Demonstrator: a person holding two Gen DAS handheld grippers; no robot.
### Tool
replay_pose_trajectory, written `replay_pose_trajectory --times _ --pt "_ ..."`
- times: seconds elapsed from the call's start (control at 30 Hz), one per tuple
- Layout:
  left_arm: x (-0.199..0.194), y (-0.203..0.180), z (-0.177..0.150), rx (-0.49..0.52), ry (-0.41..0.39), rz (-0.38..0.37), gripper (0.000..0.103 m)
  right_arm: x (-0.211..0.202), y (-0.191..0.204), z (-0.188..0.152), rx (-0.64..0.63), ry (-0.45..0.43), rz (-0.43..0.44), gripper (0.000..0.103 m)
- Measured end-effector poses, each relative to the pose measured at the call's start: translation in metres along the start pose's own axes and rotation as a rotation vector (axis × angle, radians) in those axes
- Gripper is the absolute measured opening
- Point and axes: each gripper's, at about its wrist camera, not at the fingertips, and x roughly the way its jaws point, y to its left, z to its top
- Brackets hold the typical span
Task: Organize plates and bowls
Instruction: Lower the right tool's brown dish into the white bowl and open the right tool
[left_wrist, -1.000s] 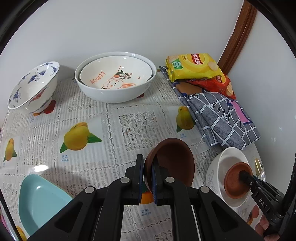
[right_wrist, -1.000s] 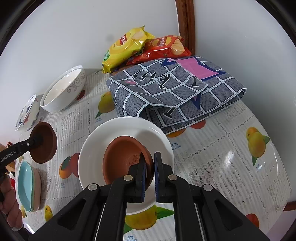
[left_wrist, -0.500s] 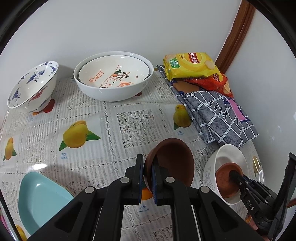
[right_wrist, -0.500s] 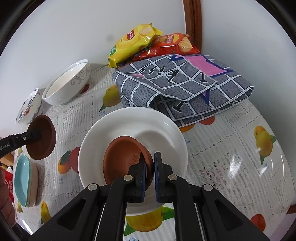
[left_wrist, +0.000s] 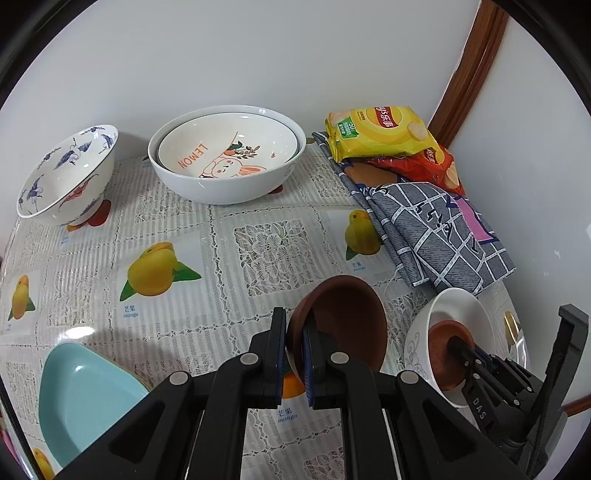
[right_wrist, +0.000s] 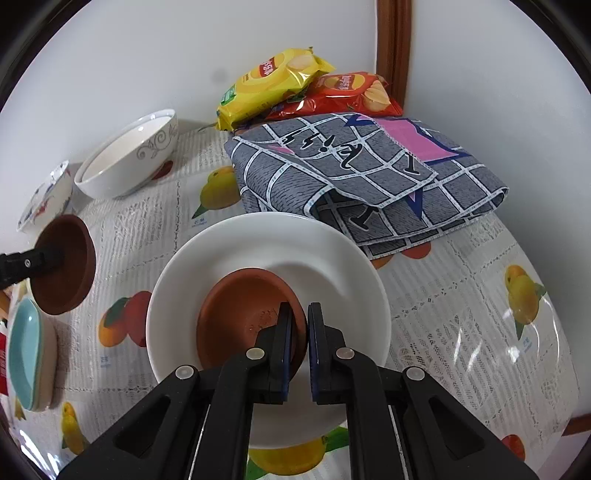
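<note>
Holding a brown dish (right_wrist: 251, 317) by its near rim inside the white bowl (right_wrist: 347, 266), the right gripper (right_wrist: 299, 343) was clamped shut, while the left gripper (left_wrist: 294, 354), clamped on a second brown dish (left_wrist: 343, 317), hung just left of that bowl.

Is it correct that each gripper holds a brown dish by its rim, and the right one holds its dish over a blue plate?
Not quite. The right gripper holds its brown dish over a white plate, not a blue one, as the right wrist view shows. The rest is correct.
</note>
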Motion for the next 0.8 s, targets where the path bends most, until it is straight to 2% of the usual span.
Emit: replay_pose_trajectory --times 0.57,0.8 --pt "-0.006 0.001 0.001 -0.002 -0.008 -0.015 0.009 0.006 0.013 -0.004 -0.082 -0.040 -0.128 0.011" --pt "-0.008 0.001 0.002 -0.001 -0.010 -0.021 0.009 0.007 0.013 -0.004 -0.099 -0.044 -0.134 0.012"
